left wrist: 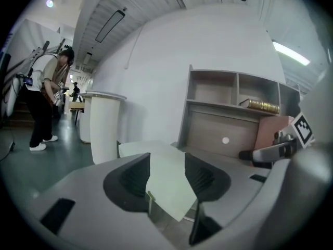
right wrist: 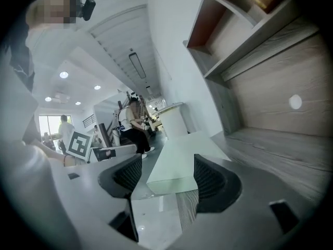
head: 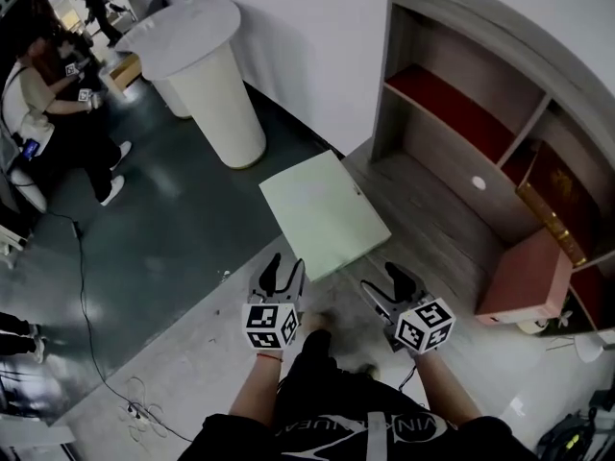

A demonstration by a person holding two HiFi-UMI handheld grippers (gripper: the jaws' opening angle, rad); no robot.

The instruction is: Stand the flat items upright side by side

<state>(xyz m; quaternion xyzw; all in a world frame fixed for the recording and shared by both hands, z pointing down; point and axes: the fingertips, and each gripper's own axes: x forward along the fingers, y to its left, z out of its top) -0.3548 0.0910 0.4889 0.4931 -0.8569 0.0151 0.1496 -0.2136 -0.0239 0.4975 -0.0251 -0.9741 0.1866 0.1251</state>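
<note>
the flat green board [head: 325, 214] was laid on the tabletop [head: 437, 209], just ahead of both hand-held grippers, its long side pointed away from them. the left hand-held gripper [head: 285, 269] and right hand-held gripper [head: 382, 281] were held half open, empty and about equally near.

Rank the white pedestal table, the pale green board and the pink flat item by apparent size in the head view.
1. white pedestal table
2. pale green board, not much smaller
3. pink flat item
The board lies nearer the camera, so real sizes stay unsure.
</note>
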